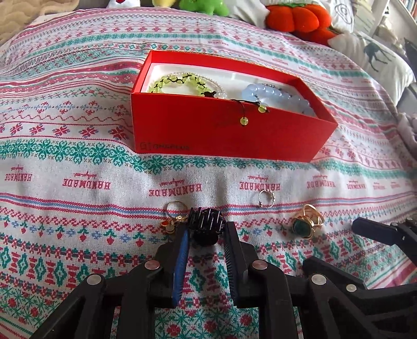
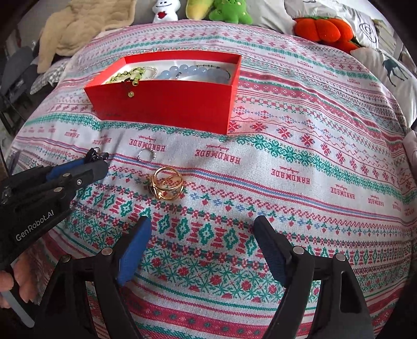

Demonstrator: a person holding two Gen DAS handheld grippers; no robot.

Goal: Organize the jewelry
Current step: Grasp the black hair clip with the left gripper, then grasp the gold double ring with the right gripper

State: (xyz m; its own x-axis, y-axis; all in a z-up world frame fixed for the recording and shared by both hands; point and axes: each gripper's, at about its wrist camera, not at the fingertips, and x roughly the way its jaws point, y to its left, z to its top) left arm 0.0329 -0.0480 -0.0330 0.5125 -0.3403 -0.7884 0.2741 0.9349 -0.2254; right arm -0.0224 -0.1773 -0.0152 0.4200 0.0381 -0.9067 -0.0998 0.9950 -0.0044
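A red box (image 1: 221,130) lies on the patterned cloth, holding a green bead bracelet (image 1: 182,83) and a pale blue bead bracelet (image 1: 276,95). My left gripper (image 1: 207,229) is closed around a black ridged piece of jewelry (image 1: 207,225) on the cloth. Beside it lie a gold ring with a red charm (image 1: 174,216), a small silver ring (image 1: 266,198) and a gold ring with a green stone (image 1: 307,221). My right gripper (image 2: 202,229) is open and empty, just short of the gold ring (image 2: 166,186). The box (image 2: 166,104) lies beyond it.
Plush toys, orange (image 1: 297,18) and green (image 2: 230,11), line the far edge of the bed. A pillow with a deer print (image 2: 393,70) lies at the right. A beige blanket (image 2: 86,26) lies at the far left.
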